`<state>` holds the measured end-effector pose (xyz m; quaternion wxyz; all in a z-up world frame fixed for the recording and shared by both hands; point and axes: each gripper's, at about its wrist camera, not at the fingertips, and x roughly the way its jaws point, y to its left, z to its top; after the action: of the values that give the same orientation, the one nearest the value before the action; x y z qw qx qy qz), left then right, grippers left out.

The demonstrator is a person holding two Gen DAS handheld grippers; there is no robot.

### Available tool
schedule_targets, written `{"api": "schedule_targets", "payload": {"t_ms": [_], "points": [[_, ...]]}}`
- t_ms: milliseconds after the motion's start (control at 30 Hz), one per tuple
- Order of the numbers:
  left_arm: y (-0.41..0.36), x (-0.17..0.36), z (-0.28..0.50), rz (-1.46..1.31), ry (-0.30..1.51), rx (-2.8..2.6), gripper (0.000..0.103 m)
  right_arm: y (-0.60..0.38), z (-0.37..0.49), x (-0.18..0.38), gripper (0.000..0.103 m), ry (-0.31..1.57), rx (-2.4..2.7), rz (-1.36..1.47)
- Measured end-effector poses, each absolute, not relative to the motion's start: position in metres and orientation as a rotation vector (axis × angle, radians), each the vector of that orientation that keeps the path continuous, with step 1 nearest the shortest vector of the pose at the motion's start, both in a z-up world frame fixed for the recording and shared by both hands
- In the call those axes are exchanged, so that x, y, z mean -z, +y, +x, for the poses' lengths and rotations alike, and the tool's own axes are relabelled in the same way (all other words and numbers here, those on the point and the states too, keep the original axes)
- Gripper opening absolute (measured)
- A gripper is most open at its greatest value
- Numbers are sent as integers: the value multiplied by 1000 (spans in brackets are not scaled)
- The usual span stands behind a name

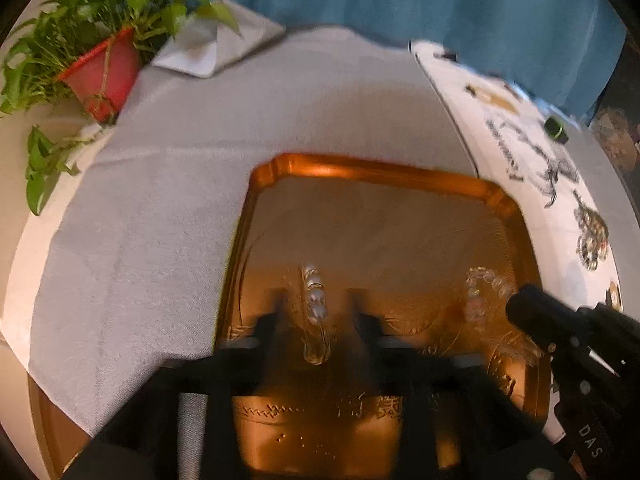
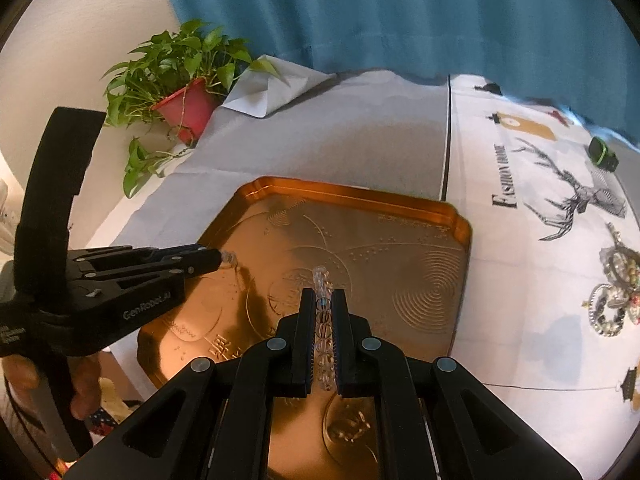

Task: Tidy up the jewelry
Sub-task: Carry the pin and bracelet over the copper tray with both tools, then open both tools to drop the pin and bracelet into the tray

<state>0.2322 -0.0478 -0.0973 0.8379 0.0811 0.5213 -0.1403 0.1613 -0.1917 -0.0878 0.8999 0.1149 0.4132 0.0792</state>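
Bracelet [image 2: 323, 320] pinched in right tool [image 2: 323, 300], gold tray [image 2: 424, 204]

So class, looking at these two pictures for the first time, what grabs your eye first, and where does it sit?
The gleaming orange-gold tray fills the middle of the grey cloth. Over it, the right gripper pinches a strand of clear beads. A green plant in a red pot stands at the far left corner, before a teal curtain.
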Motion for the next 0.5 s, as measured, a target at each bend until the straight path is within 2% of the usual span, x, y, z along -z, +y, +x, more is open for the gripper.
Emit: {"api": "schedule_targets", "payload": {"t_ms": [33,100,133,167,500], "points": [[-46,98,233,172,1114,288,103,-191,163,88,14,862,-150,235],[-37,89,225,135,1064,280,103,-190,165,91,36,899,-125,225],[-33,85,219,129,1052,282,103,-192,163,92,54,909,-124,232],[-31,83,217,132,1052,283,103,-193,158,92,62,906,-123,234],[-1,72,120,167,1089,235,103,-199,59,74,68,902,-60,194]]}}
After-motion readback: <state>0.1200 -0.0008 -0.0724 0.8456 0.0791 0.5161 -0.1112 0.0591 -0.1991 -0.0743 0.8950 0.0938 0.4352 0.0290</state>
